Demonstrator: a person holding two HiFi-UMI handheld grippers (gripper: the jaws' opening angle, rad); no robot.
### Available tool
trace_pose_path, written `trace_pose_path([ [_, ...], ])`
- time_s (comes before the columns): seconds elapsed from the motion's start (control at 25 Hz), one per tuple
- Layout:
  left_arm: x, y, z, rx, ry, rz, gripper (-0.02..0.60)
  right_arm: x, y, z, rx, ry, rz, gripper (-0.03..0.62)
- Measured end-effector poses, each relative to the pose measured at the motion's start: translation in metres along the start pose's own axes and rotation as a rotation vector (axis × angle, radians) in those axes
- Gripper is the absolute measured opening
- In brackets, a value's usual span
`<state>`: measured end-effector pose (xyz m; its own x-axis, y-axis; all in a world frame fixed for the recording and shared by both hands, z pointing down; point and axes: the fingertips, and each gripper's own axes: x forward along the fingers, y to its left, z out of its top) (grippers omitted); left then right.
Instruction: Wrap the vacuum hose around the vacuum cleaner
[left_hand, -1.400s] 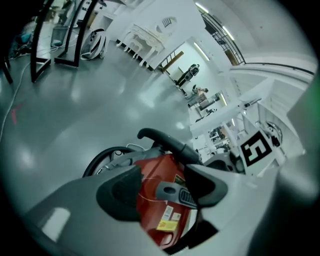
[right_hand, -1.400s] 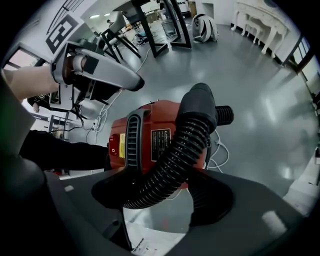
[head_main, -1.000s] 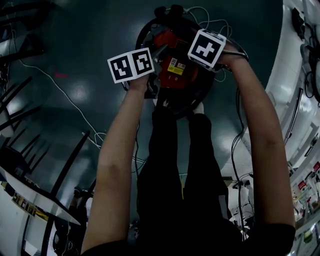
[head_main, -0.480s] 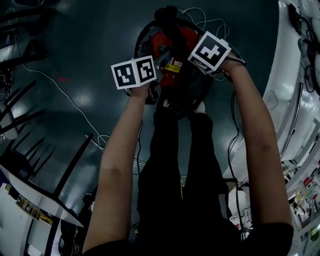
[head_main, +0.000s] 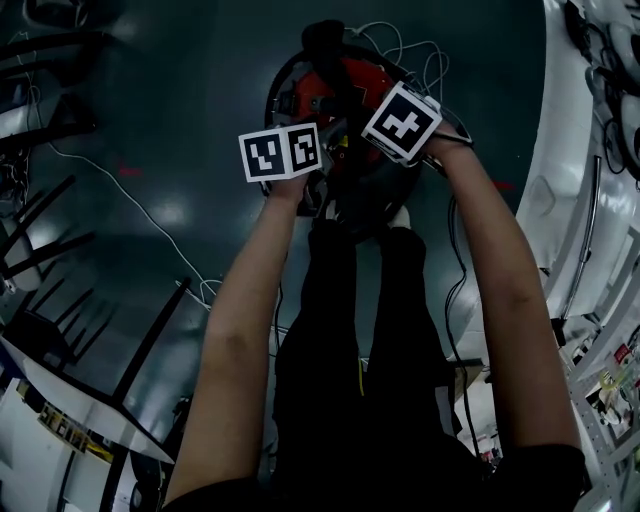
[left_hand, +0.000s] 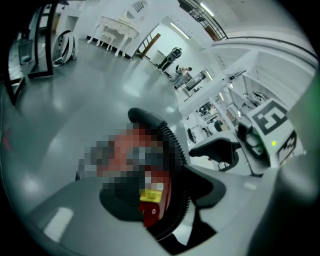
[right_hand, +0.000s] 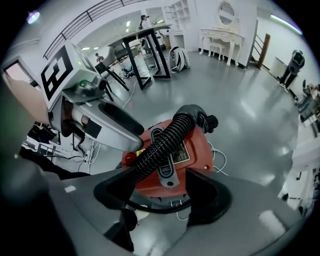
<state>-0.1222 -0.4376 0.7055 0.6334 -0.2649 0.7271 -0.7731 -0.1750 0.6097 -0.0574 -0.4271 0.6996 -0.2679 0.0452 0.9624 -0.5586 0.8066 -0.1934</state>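
Black ribbed hose (right_hand: 162, 142) lies over the top of the red vacuum cleaner (head_main: 340, 85), running in beside the left jaw of the right gripper (right_hand: 162, 192) and along the right jaw of the left gripper (left_hand: 155, 200). Since a second ago both grippers have drawn closer together above the machine, and their jaws have just been closing (still spread wider than the hose, pinching nothing). Probably re-gripping to tuck the last stretch, so the wrap looks nearly done.
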Motion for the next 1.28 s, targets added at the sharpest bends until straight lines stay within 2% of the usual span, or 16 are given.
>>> trace_pose_path([
  [0.12,0.003,-0.002,-0.002,-0.002,0.000,-0.006,0.233,0.001,0.003,-0.001,0.030,-0.023,-0.004,0.302],
  [0.24,0.005,-0.006,-0.002,0.030,0.001,-0.009,0.233,0.000,0.002,-0.004,0.030,-0.028,-0.012,0.285],
  [0.32,0.004,-0.008,-0.002,0.039,0.003,-0.012,0.235,-0.003,0.004,-0.007,0.041,-0.040,-0.020,0.248],
  [0.52,0.001,-0.011,-0.015,0.028,0.025,-0.021,0.236,-0.016,0.006,-0.007,0.112,-0.140,-0.061,0.192],
  [0.64,-0.006,-0.015,-0.022,0.025,0.025,-0.026,0.235,-0.028,0.006,-0.012,0.165,-0.203,-0.119,0.116],
  [0.76,-0.018,-0.024,-0.028,0.027,0.014,-0.038,0.209,-0.046,0.008,-0.018,0.274,-0.285,-0.186,-0.002],
  [0.84,-0.029,-0.031,-0.031,0.048,0.006,-0.035,0.186,-0.056,0.014,-0.025,0.338,-0.305,-0.216,-0.003],
  [1.04,-0.059,-0.049,-0.038,0.115,-0.021,-0.001,0.120,-0.075,0.039,-0.040,0.422,-0.327,-0.262,-0.005],
  [1.28,-0.091,-0.067,-0.036,0.151,-0.056,0.062,0.016,-0.103,0.054,-0.047,0.636,-0.405,-0.307,-0.005],
])
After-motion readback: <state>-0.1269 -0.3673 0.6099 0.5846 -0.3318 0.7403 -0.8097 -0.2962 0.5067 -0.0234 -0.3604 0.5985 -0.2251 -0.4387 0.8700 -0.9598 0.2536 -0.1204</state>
